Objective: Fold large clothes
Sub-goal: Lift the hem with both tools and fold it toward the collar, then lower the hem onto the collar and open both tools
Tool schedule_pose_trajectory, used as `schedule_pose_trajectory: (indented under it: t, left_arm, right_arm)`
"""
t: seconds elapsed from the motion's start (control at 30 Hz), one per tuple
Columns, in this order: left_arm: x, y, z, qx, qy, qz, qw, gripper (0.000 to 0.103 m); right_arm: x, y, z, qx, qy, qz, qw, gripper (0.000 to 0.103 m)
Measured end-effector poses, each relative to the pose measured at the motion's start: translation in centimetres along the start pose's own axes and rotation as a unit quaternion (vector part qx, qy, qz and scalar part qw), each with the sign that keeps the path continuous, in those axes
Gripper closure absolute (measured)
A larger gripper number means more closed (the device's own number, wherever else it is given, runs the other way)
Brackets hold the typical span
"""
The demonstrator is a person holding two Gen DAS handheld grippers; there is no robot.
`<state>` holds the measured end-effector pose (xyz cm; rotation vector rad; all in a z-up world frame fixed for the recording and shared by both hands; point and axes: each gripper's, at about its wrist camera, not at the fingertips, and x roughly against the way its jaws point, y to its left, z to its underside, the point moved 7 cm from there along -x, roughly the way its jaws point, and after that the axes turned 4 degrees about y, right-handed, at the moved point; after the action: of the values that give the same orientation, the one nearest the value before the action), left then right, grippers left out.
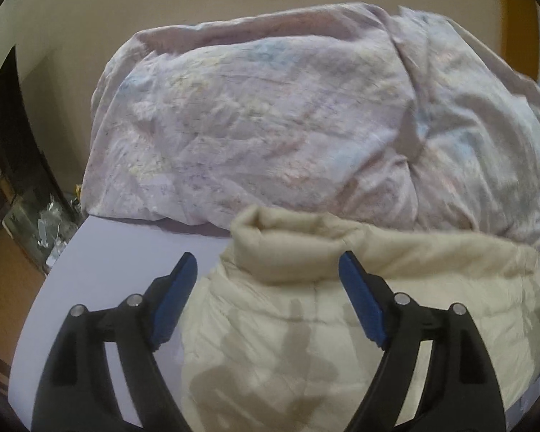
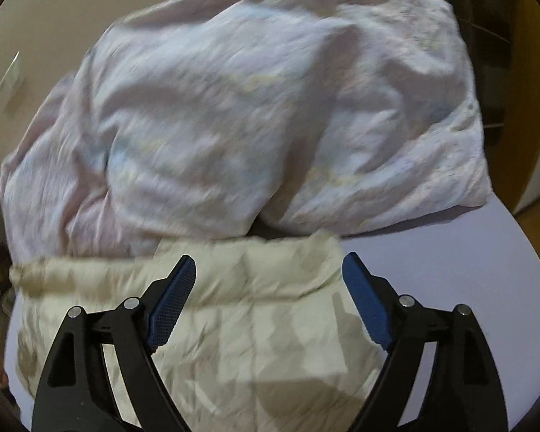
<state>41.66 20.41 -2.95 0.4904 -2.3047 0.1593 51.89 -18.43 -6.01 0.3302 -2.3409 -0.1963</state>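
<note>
A cream quilted puffer jacket [image 1: 306, 324] lies folded on a pale lilac bed sheet [image 1: 108, 262]. Its rolled collar end [image 1: 288, 241] sits just ahead of my left gripper [image 1: 268, 270], whose blue-padded jaws stand wide apart above the jacket with nothing pinched. In the right wrist view the same jacket [image 2: 255, 309] spreads under my right gripper [image 2: 270, 270], also open, with the fabric below and between its fingers but not pressed. The jacket's right edge ends near the right finger [image 2: 367, 306].
A big rumpled pink-and-blue floral duvet [image 1: 270, 126] is heaped right behind the jacket, also seen in the right wrist view as the duvet [image 2: 234, 115]. Bare sheet [image 2: 432, 270] lies to the right. A beige wall [image 1: 72, 36] and dark furniture [image 1: 3, 144] stand at the left.
</note>
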Motion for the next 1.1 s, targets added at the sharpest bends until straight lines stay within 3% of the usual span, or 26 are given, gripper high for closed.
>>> schedule_pose_trajectory:
  t: [0.3,0.53,1.1]
  left_arm:
    - [-4.0,-2.5,2.6,-0.013,0.044,-0.009,0.9989,0.022]
    - [-6.5,-2.9,3.1,-0.026,0.037,-0.039,0.9982,0.022]
    - [-9.7,-1.4,3.0,0.000,0.041,-0.027,0.9988,0.018]
  right_arm:
    - [-4.2,0.5,2.9,0.027,0.042,0.044,0.998,0.018]
    - [-5.9,-0.1,3.7,0.037,0.043,0.071,0.996,0.018]
    - [-8.8,0.0,3.6,0.042,0.050,0.091,0.994,0.014]
